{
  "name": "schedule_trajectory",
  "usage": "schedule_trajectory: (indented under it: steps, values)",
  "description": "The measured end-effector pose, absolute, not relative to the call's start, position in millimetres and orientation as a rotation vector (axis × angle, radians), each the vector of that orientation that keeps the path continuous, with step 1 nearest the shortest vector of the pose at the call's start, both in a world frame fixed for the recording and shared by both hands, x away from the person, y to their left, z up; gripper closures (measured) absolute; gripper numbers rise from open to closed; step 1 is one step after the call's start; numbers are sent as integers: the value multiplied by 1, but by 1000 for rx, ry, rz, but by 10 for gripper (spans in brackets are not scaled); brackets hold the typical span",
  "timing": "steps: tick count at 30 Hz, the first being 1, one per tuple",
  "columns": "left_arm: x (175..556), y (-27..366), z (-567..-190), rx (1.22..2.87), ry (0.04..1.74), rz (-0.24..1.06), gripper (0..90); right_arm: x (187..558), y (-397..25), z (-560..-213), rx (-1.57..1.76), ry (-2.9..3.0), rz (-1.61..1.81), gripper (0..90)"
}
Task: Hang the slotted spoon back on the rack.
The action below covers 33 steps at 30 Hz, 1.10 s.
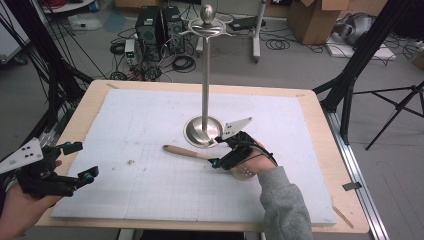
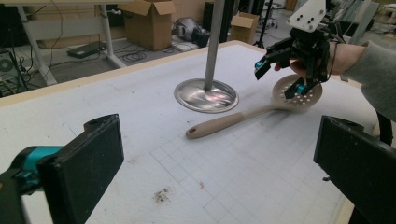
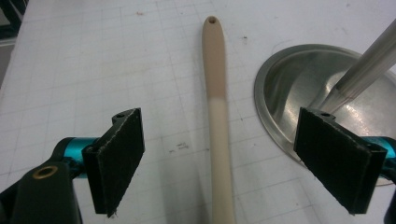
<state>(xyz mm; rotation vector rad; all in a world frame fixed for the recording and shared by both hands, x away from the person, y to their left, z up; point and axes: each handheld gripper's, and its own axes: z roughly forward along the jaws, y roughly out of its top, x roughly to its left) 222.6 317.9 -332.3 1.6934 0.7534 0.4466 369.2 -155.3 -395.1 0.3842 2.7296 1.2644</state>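
Right gripper [image 3: 219, 163] wide open astride the slotted spoon [image 3: 218, 116] handle: drop straight, close mid-handle, keep clear of the stand base [image 3: 299, 88]; left gripper [image 1: 77, 162] open, idle.

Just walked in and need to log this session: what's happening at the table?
A person holds a gripper in each hand. The right gripper hovers open over a beige slotted spoon lying on the white mat beside a metal stand, jaws either side of the handle, not yet closed. The left gripper waits open at the mat's left edge.

Spoon [image 1: 192, 152] on mat [image 1: 150, 130], before stand base [image 1: 202, 131] (nearly touching), right tool [image 1: 223, 151] above it
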Motion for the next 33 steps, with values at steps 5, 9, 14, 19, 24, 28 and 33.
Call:
schedule_trajectory:
  steps: [5,9,14,19,24,28,33]
  values:
    - [223,318,-333,1696,758,448,20,370,-151,-400,368,2758,1242,152]
    - [222,318,-333,1698,757,448,20,371,-146,-402,352,2767,1220,152]
    - [223,317,-334,1700,757,444,20,373,-148,-405,377,2777,1197,154]
    - [222,318,-334,1696,760,447,20,376,-149,-409,379,2782,1188,155]
    - [222,317,-334,1702,760,447,20,377,-147,-413,365,2803,1145,155]
    - [222,317,-334,1703,761,446,20,378,-146,-415,368,2818,1120,159]
    - [221,319,-334,1700,763,447,20,378,-145,-417,380,2839,1091,221]
